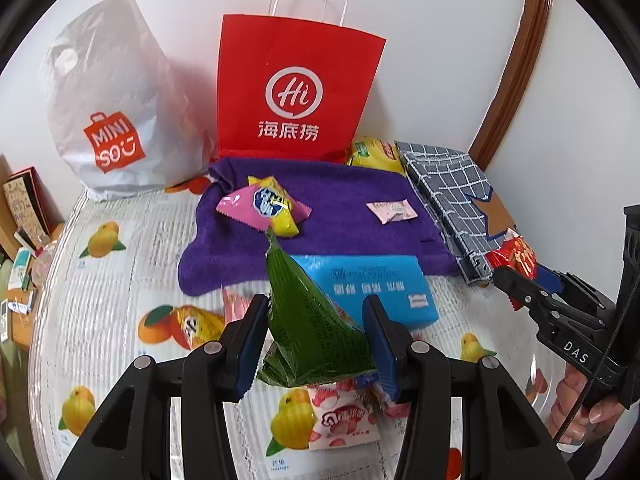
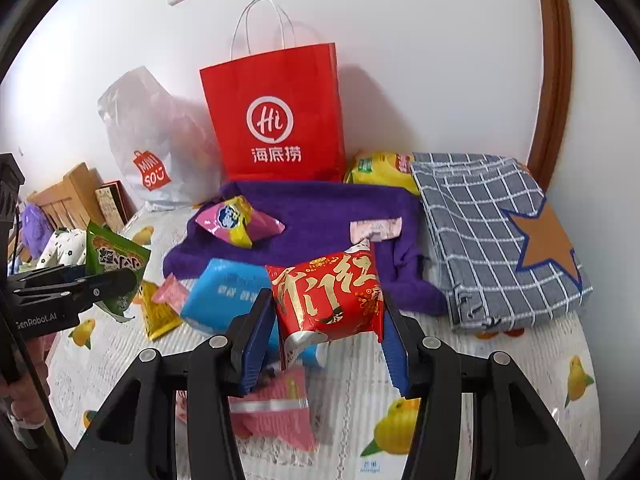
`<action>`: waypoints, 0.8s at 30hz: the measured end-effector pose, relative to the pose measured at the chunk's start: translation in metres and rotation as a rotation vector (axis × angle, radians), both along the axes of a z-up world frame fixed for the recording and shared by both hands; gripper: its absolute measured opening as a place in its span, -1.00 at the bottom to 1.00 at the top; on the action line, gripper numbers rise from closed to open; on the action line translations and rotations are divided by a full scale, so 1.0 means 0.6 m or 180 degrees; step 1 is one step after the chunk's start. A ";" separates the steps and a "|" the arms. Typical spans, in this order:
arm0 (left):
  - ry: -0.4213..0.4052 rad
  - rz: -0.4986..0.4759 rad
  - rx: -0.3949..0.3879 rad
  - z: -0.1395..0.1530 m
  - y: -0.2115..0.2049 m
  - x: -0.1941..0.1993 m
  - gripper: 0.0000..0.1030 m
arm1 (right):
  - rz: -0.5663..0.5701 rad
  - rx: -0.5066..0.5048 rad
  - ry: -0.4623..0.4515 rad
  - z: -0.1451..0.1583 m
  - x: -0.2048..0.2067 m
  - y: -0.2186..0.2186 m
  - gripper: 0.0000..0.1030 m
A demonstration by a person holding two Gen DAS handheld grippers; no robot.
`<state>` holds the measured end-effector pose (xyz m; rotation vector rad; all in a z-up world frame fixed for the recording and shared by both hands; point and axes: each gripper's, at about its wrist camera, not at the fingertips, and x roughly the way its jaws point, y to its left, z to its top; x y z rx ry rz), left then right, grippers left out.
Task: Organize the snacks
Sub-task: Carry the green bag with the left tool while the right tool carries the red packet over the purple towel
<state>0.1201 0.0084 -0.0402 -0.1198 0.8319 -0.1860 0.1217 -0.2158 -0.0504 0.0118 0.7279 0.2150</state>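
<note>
Grippers first: I have the left gripper clamped on a green snack packet, and the right gripper clamped on a red snack packet. Both packets hang clear of the fruit-print tablecloth, with loose snacks below them. The green packet's long axis runs away from the jaws, tapered end pointing toward the purple towel.

The likely destination is the red paper bag, standing upright against the wall behind the towel, mouth facing up. It lies ahead of and above both tools. In the right wrist view the bag sits nearly straight ahead; in the left wrist view it is also ahead, slightly left of centre. I judge neither hand clearly nearer. Each packet must rise above the bag's rim before release.
</note>
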 end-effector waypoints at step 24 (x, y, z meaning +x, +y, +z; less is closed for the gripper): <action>-0.0054 0.0022 0.0121 0.033 -0.005 0.119 -0.11 | 0.0051 -0.0033 -0.0039 0.042 0.161 0.026 -0.02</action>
